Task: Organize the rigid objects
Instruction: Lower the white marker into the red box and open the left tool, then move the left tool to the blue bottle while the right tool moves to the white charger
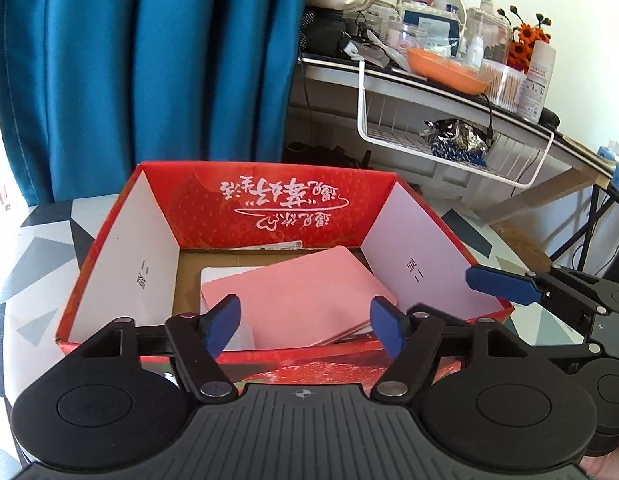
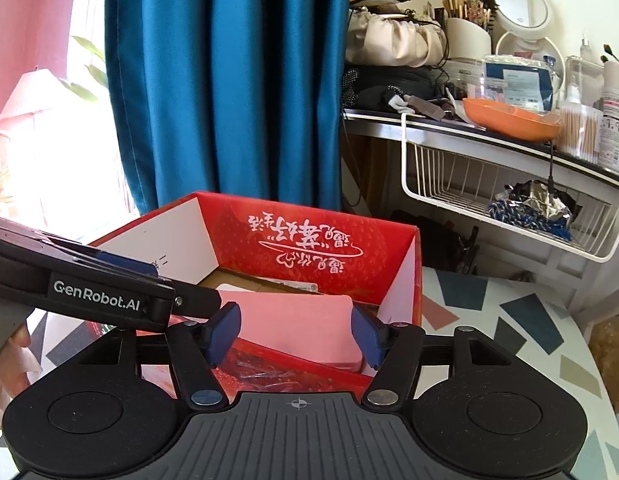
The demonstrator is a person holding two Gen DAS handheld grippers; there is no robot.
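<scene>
- The red box (image 1: 269, 208) stands open-topped on the patterned desk (image 1: 37, 248), and everything here is placed relative to it.
- A flat pink case (image 1: 293, 296) lies on the floor of the red box, resting on top of a white sheet or board (image 1: 207, 276) whose edge shows at its far left corner.
- The pink case lies slightly askew, its long axis running roughly from the box's near left toward its far right wall.
- The left gripper (image 1: 305, 326) hovers at the near wall of the red box, its jaws apart with nothing between the blue pads; the pink case shows through the gap, just ahead and below.
- The right gripper (image 2: 295, 334) hovers at the same near wall, toward the box's right corner; its jaws are likewise apart and empty, framing the near right corner of the pink case.
- Both grippers appear clear of the case; I judge neither is touching it.
- In the left wrist view one blue finger (image 1: 501, 284) of the right gripper reaches over the right wall of the red box.
- Both sit about equally close to the case; the left gripper looks better centred on its near edge.
- Outside the red box I can see no loose rigid item on the desk, so the next target cannot be told.
</scene>
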